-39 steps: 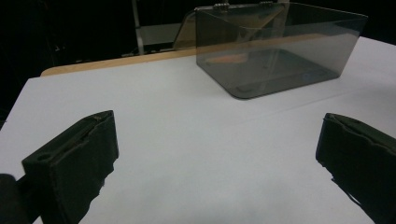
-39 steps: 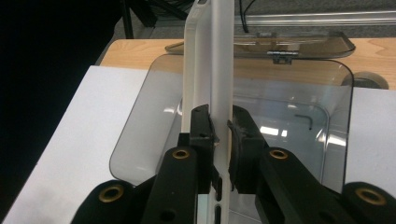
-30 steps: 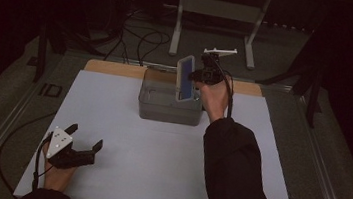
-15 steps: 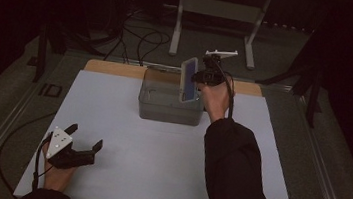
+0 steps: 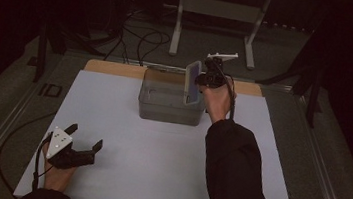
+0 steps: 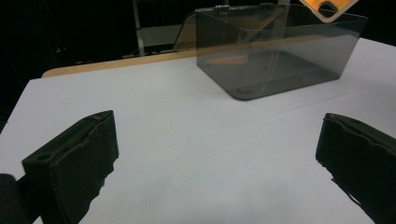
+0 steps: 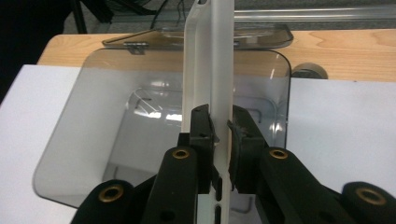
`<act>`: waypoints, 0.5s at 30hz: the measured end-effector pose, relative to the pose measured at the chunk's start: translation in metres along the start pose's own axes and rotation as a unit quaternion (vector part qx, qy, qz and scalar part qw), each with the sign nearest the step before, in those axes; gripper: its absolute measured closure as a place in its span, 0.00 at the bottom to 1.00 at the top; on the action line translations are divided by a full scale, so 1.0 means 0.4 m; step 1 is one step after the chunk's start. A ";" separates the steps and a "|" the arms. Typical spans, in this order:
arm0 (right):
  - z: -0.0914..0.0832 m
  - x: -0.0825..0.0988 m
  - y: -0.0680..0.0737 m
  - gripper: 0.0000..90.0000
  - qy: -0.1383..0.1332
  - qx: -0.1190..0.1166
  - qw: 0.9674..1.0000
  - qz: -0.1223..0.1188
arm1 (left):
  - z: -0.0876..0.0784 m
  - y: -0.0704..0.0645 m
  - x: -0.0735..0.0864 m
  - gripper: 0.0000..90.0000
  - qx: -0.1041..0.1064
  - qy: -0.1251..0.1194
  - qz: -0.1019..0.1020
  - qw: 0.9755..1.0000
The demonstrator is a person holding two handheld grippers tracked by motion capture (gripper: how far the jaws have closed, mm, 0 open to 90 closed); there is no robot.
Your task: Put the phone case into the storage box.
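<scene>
White table (image 5: 120, 173): right tool (image 7: 220, 128) holds phone (image 7: 208, 60) over empty bin (image 7: 93, 140).

Dim room, dark floor (image 5: 137, 29) with tangled cables (image 5: 143, 38), grey metal stand (image 5: 220, 9) behind table (image 5: 155, 177), white tabletop, wooden strip (image 5: 112, 68) at far edge.

Phone over the box
A slim white-edged phone (image 7: 208, 70) is standing on edge, upright, hanging above an open, empty smoky-grey plastic box (image 5: 169, 98).
</scene>
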State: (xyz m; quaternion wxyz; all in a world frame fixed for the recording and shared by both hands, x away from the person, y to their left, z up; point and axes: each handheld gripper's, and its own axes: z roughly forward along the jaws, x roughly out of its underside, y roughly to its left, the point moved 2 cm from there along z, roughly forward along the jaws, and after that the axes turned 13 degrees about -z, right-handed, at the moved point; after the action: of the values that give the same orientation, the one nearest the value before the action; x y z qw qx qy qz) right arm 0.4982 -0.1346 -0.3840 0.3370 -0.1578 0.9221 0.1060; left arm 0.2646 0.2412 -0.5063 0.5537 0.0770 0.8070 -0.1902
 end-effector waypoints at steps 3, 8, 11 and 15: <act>0.005 0.003 -0.004 0.91 0.001 0.005 1.000 0.000 | 0.000 0.000 0.000 0.00 0.000 0.000 0.000 1.000; 0.014 0.011 -0.011 0.91 0.007 0.012 1.000 0.001 | -0.001 0.000 0.000 0.00 -0.001 -0.001 0.000 1.000; 0.018 0.016 -0.015 0.91 0.009 0.016 1.000 -0.001 | -0.001 0.000 -0.001 0.00 -0.001 -0.001 0.000 1.000; 0.023 0.021 -0.018 0.91 0.014 0.022 1.000 -0.004 | -0.001 0.000 -0.001 0.00 -0.001 -0.002 0.000 1.000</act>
State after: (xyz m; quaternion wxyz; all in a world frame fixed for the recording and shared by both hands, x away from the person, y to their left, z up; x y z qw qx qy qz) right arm 0.5002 -0.1403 -0.3970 0.3280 -0.1552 0.9282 0.0827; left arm 0.2643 0.2415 -0.5059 0.5551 0.0763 0.8063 -0.1894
